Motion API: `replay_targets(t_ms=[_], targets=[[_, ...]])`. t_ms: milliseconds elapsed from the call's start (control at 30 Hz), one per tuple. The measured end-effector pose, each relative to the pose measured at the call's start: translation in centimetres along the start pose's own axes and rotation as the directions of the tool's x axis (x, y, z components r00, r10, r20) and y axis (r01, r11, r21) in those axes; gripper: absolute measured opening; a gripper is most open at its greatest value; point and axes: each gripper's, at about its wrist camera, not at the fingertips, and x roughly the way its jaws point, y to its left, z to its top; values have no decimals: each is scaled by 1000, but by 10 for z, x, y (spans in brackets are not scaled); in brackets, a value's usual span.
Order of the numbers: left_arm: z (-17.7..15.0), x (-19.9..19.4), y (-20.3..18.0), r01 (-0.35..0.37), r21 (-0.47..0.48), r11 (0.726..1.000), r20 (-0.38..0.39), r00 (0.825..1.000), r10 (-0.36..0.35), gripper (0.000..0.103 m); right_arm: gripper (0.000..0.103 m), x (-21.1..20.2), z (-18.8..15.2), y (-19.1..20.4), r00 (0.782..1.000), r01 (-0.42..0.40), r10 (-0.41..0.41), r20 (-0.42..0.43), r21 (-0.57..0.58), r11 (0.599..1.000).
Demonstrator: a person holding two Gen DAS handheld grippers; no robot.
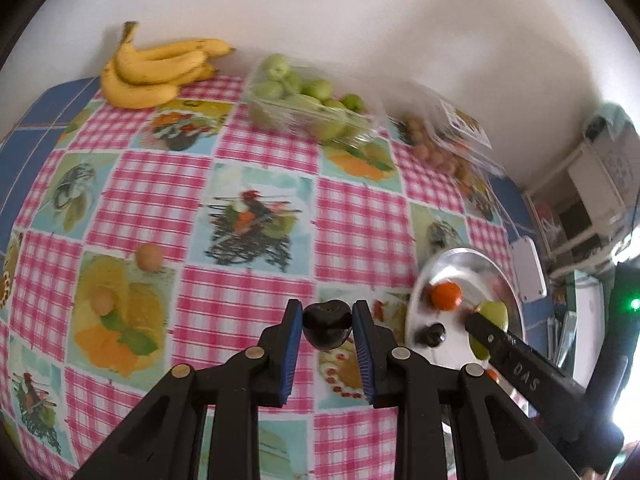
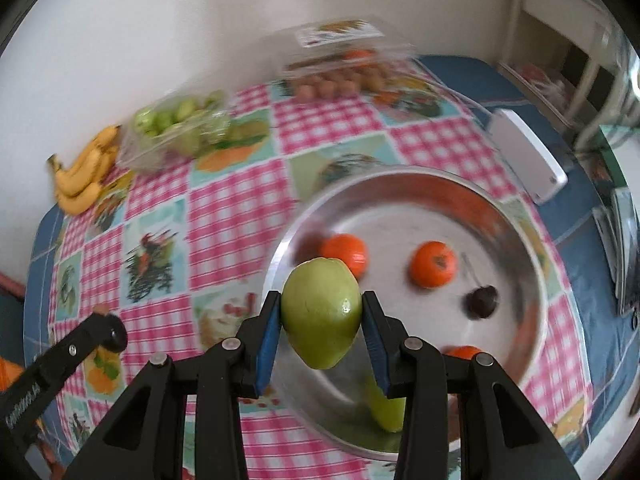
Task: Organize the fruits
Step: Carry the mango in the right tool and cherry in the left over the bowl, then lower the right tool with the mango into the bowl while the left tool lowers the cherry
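My left gripper [image 1: 327, 326] is shut on a dark cherry [image 1: 327, 329] above the checked tablecloth, left of the metal plate [image 1: 472, 264]. My right gripper [image 2: 322, 320] is shut on a green pear-like fruit [image 2: 321, 312] over the near left rim of the metal plate [image 2: 400, 200]. The plate holds small orange fruits [image 2: 434, 263], a dark cherry [image 2: 481, 301] and another green fruit [image 2: 386, 408]. Two small brown fruits [image 1: 149, 256] lie loose on the cloth at the left.
Bananas [image 1: 156, 68] lie at the far left by the wall. A clear box of green fruits [image 1: 308, 104] and a clear box of small brown fruits [image 1: 440, 140] stand at the back. A white device [image 2: 528, 156] lies right of the plate. Shelving stands at the right.
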Motion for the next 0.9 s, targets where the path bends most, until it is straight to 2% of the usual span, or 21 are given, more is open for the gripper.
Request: replay_targets(t_ms=[167, 533, 900], targets=[[-11, 7, -34, 26, 87, 996, -25, 999, -24, 27, 41, -4, 0, -30, 1000, 18, -18, -1, 70, 997], [-28, 20, -77, 74, 183, 980, -74, 995, -62, 27, 41, -24, 3, -77, 998, 46, -54, 42, 164, 985], [-37, 39, -94, 72, 221, 973, -96, 994, -52, 28, 41, -12, 0, -78, 999, 51, -51, -4, 156, 986]])
